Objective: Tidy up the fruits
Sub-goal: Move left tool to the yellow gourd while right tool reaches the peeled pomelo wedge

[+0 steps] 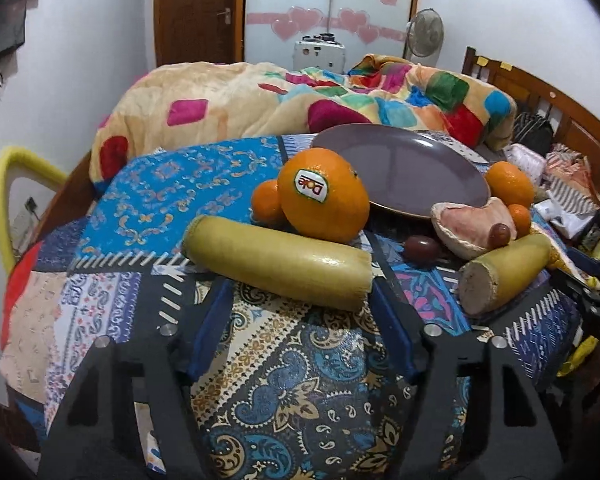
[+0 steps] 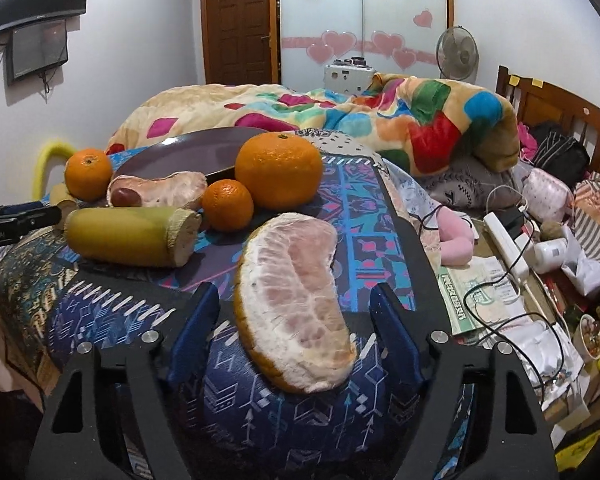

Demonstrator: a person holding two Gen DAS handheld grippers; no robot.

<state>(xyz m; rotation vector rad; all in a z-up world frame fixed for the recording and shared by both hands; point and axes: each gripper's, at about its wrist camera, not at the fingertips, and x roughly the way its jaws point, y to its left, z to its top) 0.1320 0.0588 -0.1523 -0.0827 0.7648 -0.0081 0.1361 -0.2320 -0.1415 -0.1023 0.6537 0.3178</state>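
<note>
Nearest the left claw [image 1: 296,300], whose blue-padded fingers stand spread, a yellow-green sugarcane piece [image 1: 278,262] lies crosswise on the patchwork cloth [image 1: 148,196], its long axis running left to right just past the fingertips, not pinched. The right claw [image 2: 296,300] is likewise spread, with a peeled pomelo wedge [image 2: 294,300] lying between the pads, pale pink flesh up, orange rind along its left edge, its length running away from the claw; no pad presses it. Farther back sit a second cane piece [image 2: 128,236], a stickered orange [image 1: 324,194], smaller oranges [image 2: 227,205] and another pomelo wedge [image 2: 160,190]. Behind them is a purple plate [image 1: 412,168].
</note>
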